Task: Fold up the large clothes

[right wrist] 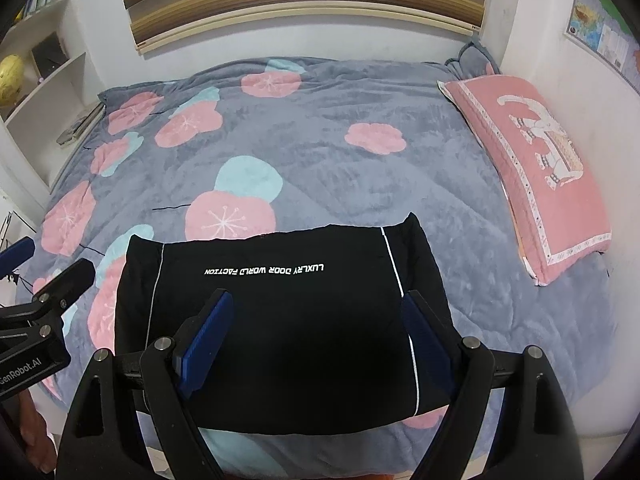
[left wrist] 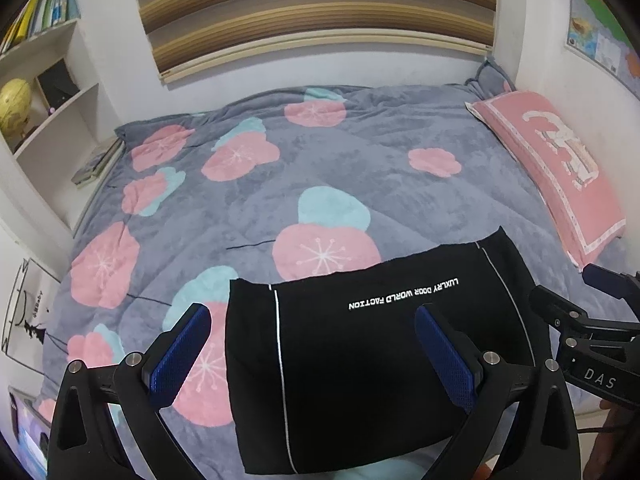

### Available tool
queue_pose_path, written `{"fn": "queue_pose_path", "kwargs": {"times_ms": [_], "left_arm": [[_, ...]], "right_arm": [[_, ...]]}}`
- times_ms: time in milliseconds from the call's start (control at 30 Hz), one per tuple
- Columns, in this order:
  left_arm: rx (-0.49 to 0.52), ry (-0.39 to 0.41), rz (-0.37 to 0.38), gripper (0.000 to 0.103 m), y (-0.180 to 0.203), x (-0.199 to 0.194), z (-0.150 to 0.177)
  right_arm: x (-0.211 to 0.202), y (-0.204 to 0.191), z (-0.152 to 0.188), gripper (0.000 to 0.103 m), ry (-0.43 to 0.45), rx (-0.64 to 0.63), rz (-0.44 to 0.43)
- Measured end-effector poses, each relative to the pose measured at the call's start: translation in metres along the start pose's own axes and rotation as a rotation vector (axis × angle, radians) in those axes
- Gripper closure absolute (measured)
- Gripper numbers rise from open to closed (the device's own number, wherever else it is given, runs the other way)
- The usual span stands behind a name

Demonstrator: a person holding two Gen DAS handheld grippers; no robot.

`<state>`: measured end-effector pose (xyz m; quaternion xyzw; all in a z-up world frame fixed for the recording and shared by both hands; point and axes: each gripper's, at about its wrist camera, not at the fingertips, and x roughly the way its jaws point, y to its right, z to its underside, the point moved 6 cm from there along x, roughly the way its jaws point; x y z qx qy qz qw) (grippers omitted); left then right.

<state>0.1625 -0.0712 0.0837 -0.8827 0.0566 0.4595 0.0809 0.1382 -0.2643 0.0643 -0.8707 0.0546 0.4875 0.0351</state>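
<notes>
A black garment (left wrist: 360, 360) with white piping and white lettering lies folded into a flat rectangle near the front edge of the bed; it also shows in the right wrist view (right wrist: 280, 320). My left gripper (left wrist: 314, 346) is open and empty, held above the garment's left part. My right gripper (right wrist: 318, 332) is open and empty, above the garment's right part. The right gripper also shows at the right edge of the left wrist view (left wrist: 580, 320). The left gripper also shows at the left edge of the right wrist view (right wrist: 44, 280).
The bed carries a grey blanket (left wrist: 340, 168) with pink and teal flowers. A pink pillow (left wrist: 560, 168) lies along the right wall. White shelves (left wrist: 48, 92) with books and a globe stand at the left. A window blind (left wrist: 312, 12) hangs behind the bed.
</notes>
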Motion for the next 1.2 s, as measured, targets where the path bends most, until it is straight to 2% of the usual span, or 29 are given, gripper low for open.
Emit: {"fn": "queue_pose_path", "kwargs": {"times_ms": [1000, 1200], "left_arm": [[0.006, -0.035, 0.012, 0.002, -0.002, 0.016, 0.004], [0.008, -0.021, 0.032, 0.002, -0.004, 0.019, 0.006]], "right_arm": [[0.019, -0.012, 0.007, 0.016, -0.058, -0.024, -0.017], [0.020, -0.014, 0.009, 0.016, -0.061, -0.032, -0.018]]}}
